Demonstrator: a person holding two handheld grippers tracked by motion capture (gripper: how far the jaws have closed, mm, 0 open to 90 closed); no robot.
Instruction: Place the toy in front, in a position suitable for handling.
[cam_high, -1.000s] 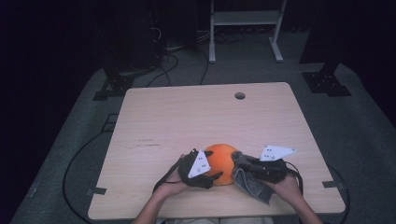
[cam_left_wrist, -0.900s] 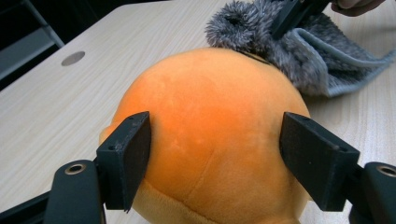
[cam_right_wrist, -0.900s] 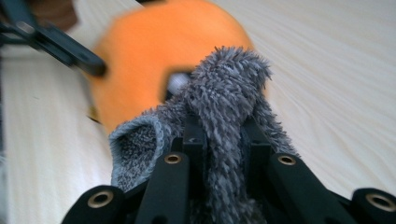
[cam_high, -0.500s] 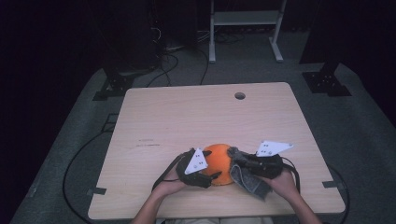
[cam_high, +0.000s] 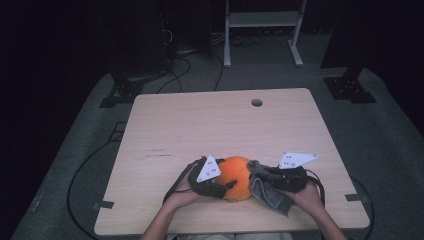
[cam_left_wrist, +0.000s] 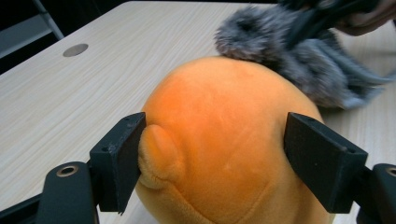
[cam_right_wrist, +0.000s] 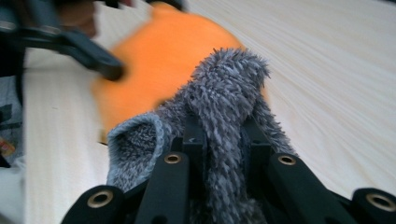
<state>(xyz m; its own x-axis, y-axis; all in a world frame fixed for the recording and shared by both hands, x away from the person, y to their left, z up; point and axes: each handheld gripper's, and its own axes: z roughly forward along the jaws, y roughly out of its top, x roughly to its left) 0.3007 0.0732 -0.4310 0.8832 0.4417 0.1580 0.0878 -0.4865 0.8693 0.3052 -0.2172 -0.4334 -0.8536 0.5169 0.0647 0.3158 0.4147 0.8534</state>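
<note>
An orange plush toy (cam_high: 237, 177) sits near the table's front edge. My left gripper (cam_high: 221, 183) holds it from the left. In the left gripper view the two black jaws stand wide on either side of the plush (cam_left_wrist: 219, 140), and the left one presses into a small bump on it. My right gripper (cam_high: 256, 173) comes in from the right, shut on a grey fuzzy sock (cam_high: 267, 192). The sock's bunched end (cam_right_wrist: 229, 79) rests against the top right of the plush (cam_right_wrist: 163, 60). The rest of the sock hangs down toward the table.
The light wooden table (cam_high: 210, 125) has a round cable hole (cam_high: 257, 102) at its far side. A white metal frame (cam_high: 262, 30) and black stands with cables are on the grey floor beyond the table.
The right gripper has shifted slightly with the sock against the plush's side. The left gripper and the plush have stayed in place.
</note>
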